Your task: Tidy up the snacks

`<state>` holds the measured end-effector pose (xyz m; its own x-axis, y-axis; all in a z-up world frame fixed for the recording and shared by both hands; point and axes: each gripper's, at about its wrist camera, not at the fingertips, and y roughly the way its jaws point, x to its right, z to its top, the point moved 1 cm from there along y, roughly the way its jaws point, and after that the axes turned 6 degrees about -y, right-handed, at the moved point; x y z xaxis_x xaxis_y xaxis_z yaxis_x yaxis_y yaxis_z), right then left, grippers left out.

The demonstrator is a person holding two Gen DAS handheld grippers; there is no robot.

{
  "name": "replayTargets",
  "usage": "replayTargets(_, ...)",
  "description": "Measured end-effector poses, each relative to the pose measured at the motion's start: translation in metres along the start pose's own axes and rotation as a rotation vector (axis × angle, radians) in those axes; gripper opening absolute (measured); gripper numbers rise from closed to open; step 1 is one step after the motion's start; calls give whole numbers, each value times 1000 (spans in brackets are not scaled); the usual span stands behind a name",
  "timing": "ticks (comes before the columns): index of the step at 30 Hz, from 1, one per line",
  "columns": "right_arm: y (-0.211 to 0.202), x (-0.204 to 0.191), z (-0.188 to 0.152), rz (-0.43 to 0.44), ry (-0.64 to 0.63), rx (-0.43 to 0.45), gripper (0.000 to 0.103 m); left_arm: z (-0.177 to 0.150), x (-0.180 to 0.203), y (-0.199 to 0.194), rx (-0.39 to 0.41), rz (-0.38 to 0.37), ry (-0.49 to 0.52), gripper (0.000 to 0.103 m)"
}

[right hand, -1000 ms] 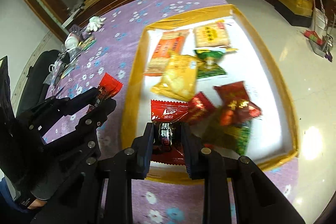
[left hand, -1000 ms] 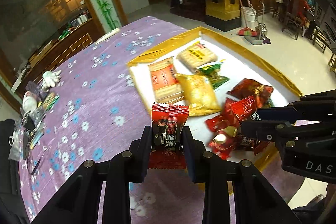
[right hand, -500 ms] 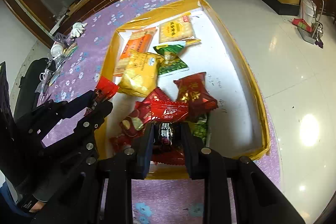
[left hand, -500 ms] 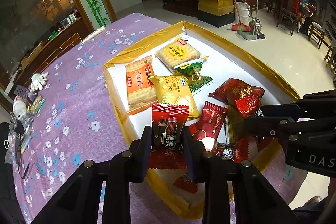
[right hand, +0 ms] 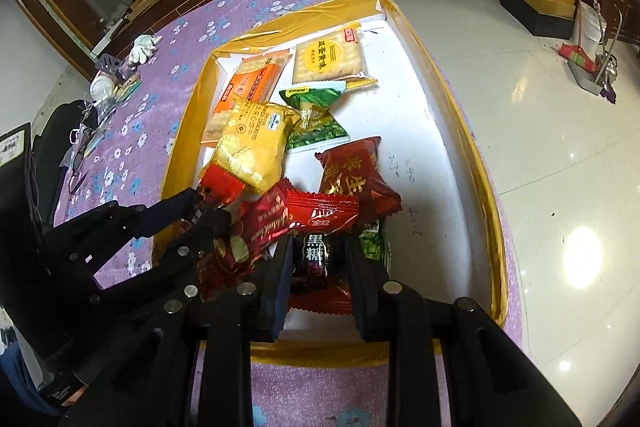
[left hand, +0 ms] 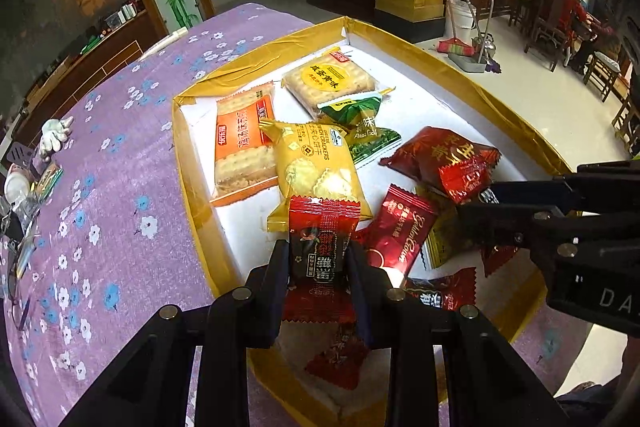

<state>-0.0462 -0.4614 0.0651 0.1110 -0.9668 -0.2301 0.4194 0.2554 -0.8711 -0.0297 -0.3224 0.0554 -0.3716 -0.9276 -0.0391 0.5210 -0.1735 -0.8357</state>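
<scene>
A white tray with a gold rim [left hand: 472, 83] [right hand: 464, 115] lies on the purple flowered tablecloth [left hand: 120, 187] and holds several snack packets. My left gripper [left hand: 318, 259] is shut on a red and black candy packet [left hand: 320, 227] above the tray's near left part. My right gripper [right hand: 318, 259] is shut on a red candy packet [right hand: 324, 215] with a black middle, over the tray's near edge. Each gripper shows in the other's view: the right [left hand: 480, 203], the left [right hand: 208, 203].
In the tray lie an orange cracker pack [left hand: 244, 147], a yellow cracker bag [left hand: 316, 167], a biscuit pack [left hand: 332, 83], a green pack [left hand: 360, 123] and dark red packs [left hand: 448, 159]. Small clutter [left hand: 32, 171] sits at the table's far left. The tiled floor [right hand: 540, 107] lies beyond the tray.
Both grippers have moved forward over the tray with their candy packets. The left one came in from over the tablecloth. Both stay shut.
</scene>
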Motion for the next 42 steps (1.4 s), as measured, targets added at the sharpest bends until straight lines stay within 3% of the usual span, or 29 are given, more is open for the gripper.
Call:
replayTargets(13, 15, 3, 30, -92, -27, 49, 26, 2, 2, -1, 9, 10, 50, 32)
replayTargets(15, 14, 4, 35, -100, -28, 58, 26, 3, 1, -2, 13, 8, 54, 40)
replayTargets(19, 8, 2, 38, -113, -35, 71, 26, 3, -1, -5, 24, 2, 58, 47)
replayTargets(27, -17, -7, 33, -122, -24, 119, 45, 6, -4, -15, 55, -4, 67, 66)
replayTargets(34, -31, -15, 24, -150, 3, 140, 68, 6, -12, -25, 84, 0, 56, 81)
replayTargets(42, -36, -23, 13, -184, 47, 142, 74, 5, -25, -42, 133, 26, 58, 97)
